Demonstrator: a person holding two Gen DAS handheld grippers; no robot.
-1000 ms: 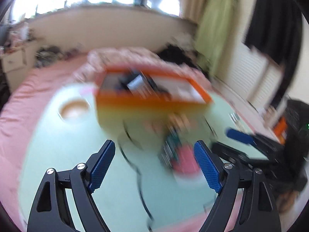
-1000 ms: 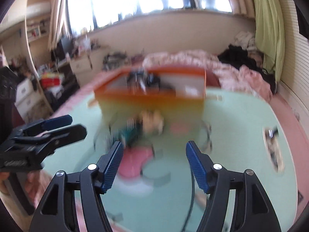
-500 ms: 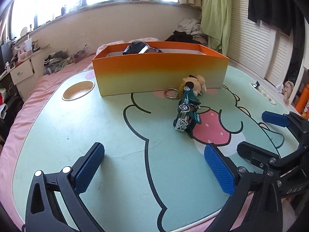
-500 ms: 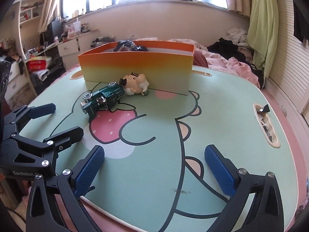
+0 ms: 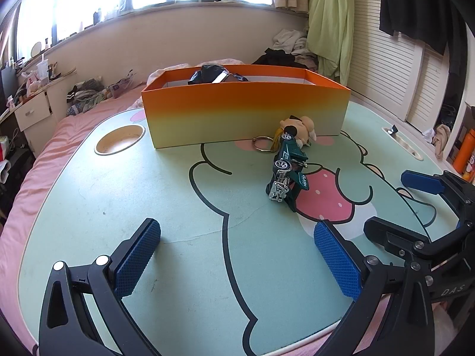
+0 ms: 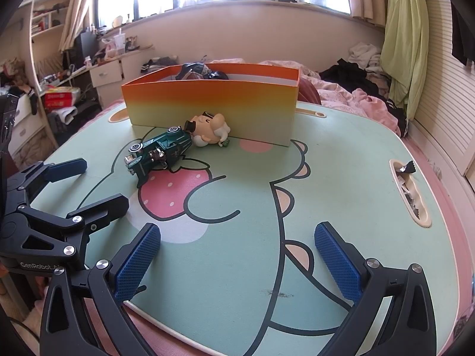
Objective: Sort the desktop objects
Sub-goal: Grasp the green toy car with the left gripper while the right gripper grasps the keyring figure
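I see mint-green table (image 5: 124, 207) with cartoon print and pink strawberry patch, sat on pink bed. Orange-to-yellow box (image 5: 243, 112) at far side, dark items inside. Green toy car (image 5: 286, 175) tipped on its side on table, nose touching figurine keychain (image 5: 298, 127), which lies against box front. Round cup recess (image 5: 120, 138) left of box. Left gripper (image 5: 237, 255) fully spread, holding nothing; right gripper (image 6: 237, 255) same, empty, both over near table edge. Behind: windows, cluttered desk, green curtain (image 6: 406, 44), louvred doors, clothes heap.
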